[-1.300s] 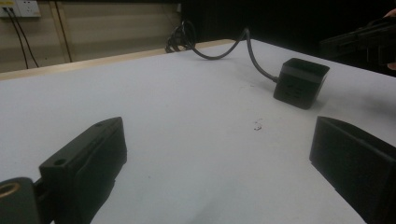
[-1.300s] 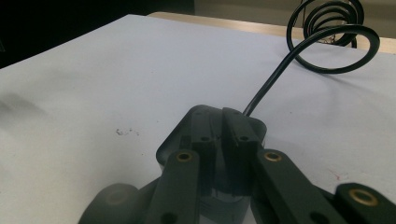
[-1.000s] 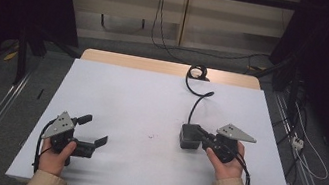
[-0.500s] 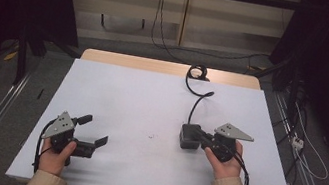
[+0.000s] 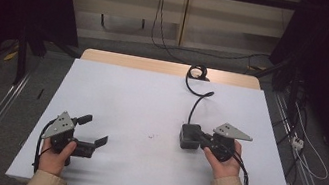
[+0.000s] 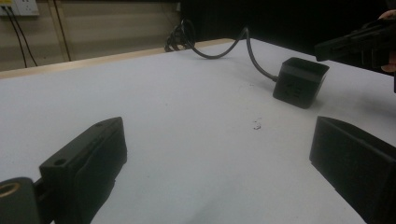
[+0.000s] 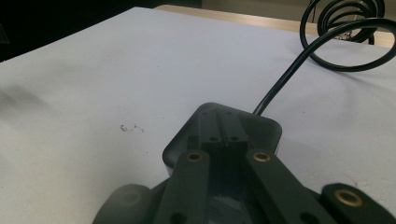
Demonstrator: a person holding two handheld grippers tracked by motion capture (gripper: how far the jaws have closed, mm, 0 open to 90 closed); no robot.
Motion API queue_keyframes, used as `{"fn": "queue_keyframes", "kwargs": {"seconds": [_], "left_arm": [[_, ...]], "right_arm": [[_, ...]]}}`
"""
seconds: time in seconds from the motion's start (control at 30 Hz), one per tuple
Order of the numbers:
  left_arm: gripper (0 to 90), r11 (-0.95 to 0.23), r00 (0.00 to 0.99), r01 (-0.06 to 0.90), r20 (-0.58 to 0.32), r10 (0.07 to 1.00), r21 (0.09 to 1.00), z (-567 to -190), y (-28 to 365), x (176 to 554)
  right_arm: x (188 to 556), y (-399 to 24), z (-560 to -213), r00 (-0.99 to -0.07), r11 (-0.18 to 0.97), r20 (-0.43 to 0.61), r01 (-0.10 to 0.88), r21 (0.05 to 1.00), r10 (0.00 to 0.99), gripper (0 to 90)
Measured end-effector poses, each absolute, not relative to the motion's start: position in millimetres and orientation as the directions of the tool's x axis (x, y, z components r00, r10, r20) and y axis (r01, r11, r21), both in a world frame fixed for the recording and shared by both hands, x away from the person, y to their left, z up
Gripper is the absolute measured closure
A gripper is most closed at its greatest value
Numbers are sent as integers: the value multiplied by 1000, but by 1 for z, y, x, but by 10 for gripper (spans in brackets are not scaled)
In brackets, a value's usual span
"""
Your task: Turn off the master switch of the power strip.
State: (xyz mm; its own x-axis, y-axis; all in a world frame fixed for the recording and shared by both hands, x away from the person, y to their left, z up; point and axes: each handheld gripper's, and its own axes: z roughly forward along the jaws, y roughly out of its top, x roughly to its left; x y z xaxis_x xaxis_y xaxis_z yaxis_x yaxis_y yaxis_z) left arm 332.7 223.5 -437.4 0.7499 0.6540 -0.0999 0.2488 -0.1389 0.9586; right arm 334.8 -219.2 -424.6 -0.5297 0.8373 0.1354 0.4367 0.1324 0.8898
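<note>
The right hand-held gripper (image 5: 201, 138) is resting low at the right of the white surface (image 5: 125, 101), its jaws clenched together, tips over the top of a black power adapter (image 5: 189, 135), not visibly pinching it. The adapter is lying flat, unlifted; grasping it seems to remain. Its cable (image 5: 197, 100) is running away toward the far edge, ending in a coil. The left hand-held gripper (image 5: 95, 131) is waiting released, well apart.
</note>
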Motion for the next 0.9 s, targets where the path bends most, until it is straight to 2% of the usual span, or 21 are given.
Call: {"fn": "queue_keyframes", "kwargs": {"seconds": [0.9], "left_arm": [[36, -136, 747, 253, -104, 657, 958, -437, 223, 332]], "right_arm": [[337, -218, -426, -536, 142, 130, 437, 888, 834, 900]]}}
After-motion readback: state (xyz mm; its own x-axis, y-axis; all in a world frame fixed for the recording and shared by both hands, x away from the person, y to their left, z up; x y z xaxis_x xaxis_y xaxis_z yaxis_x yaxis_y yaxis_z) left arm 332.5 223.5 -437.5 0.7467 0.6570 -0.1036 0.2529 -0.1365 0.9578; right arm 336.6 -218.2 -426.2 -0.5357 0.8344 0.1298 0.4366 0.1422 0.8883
